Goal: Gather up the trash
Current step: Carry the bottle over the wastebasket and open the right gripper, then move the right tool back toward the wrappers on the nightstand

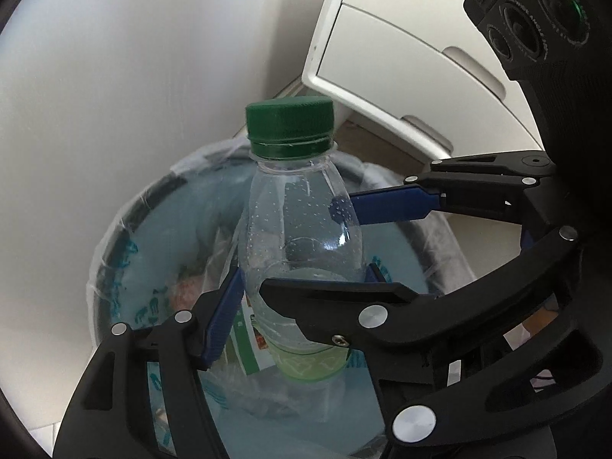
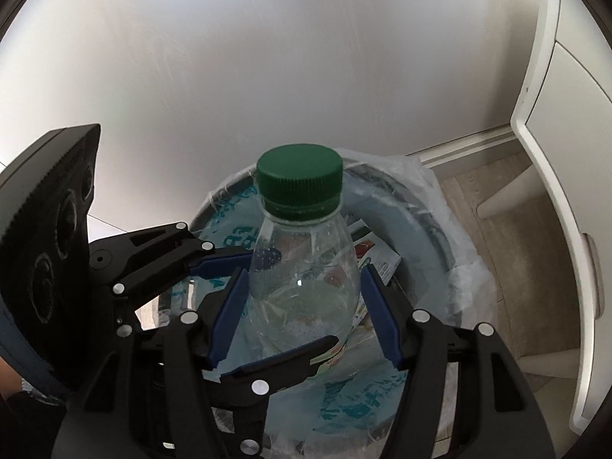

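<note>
My left wrist view looks steeply down, close over the bottle (image 1: 302, 206) above the bin (image 1: 126, 222). My right wrist view faces the same bottle (image 2: 302, 260) and bin (image 2: 432, 222), from alongside.

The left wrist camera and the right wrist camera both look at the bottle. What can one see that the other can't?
Only the left wrist view shows two drawer fronts of the white cabinet with their handles. Only the right wrist view shows a printed carton lying in the bin beside the bottle, plus a wide stretch of wall. Both show the clear bottle with its green cap, held by the left gripper and right gripper above the bin lined with a plastic bag.
</note>
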A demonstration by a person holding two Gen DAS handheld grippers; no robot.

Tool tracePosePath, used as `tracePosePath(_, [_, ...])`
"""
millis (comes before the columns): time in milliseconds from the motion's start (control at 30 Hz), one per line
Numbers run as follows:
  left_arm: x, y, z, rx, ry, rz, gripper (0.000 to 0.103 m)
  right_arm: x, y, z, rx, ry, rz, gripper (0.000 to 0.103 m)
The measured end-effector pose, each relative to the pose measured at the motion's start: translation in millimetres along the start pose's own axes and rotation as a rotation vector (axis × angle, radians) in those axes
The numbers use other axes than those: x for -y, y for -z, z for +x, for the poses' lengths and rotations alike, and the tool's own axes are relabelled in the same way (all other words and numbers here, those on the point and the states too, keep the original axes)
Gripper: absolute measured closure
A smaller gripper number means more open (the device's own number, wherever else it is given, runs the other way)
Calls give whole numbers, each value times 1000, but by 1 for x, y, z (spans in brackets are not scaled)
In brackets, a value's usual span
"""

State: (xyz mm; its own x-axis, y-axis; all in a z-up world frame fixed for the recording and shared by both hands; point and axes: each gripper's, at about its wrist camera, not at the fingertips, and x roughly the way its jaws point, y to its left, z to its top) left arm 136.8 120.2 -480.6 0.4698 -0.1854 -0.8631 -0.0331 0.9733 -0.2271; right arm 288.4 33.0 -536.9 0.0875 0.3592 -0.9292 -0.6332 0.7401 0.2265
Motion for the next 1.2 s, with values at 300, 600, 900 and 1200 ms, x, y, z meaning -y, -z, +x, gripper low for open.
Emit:
tracePosePath(300, [-8, -4, 17, -9, 4, 10, 41, -1, 4, 2, -4, 2, 7, 44])
tracePosePath(600, [-12, -6, -2, 40, -29, -16, 14, 0, 5, -26, 70, 43, 8, 13])
tracePosePath(900, [7, -15, -32, 119, -71, -5, 6, -5, 13, -89, 215, 172, -4, 7])
tracePosePath(1200, [30, -26, -79, 181, -90, -20, 6, 8, 30, -196, 440, 281, 121, 7])
